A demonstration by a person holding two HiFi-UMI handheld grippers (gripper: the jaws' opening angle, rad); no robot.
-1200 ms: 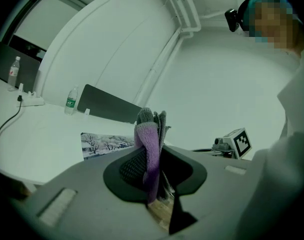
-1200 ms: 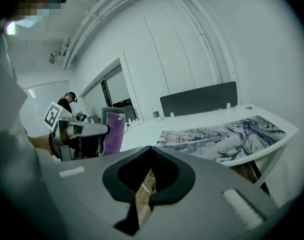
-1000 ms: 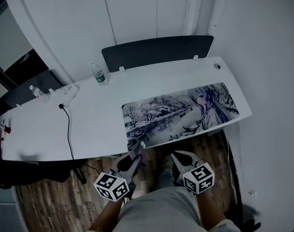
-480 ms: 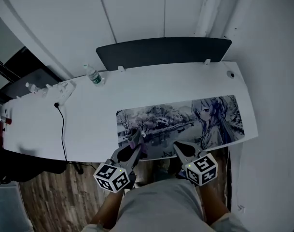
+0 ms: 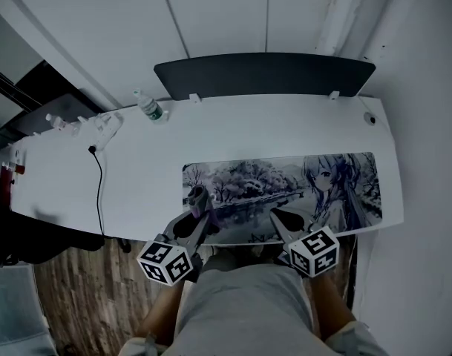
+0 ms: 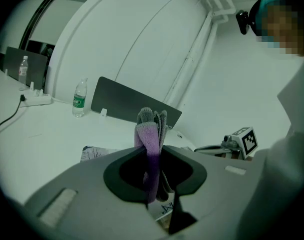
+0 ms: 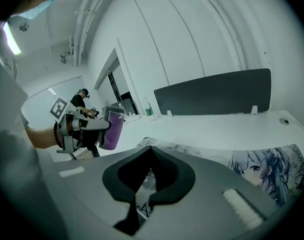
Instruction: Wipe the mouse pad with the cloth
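A long mouse pad (image 5: 285, 188) printed with a snowy scene and an anime girl lies on the right half of the white desk (image 5: 136, 176); it also shows in the right gripper view (image 7: 261, 166). My left gripper (image 5: 199, 205) hangs over the pad's front left corner, shut on a folded purple-grey cloth (image 5: 197, 196) that sticks up between the jaws (image 6: 151, 129). The right gripper view shows that cloth (image 7: 112, 130) from the side. My right gripper (image 5: 277, 216) is over the pad's front edge near its middle, shut with nothing in it (image 7: 151, 149).
A dark divider panel (image 5: 263, 76) stands along the desk's back edge. A water bottle (image 5: 150, 110), a power strip (image 5: 103, 127) and a black cable (image 5: 101, 191) sit at the back left. A darker desk (image 5: 18, 232) adjoins on the left. A white wall closes the right side.
Both grippers have moved forward from below the desk's front edge to over the mouse pad's front edge. The cloth stays held in the left gripper.
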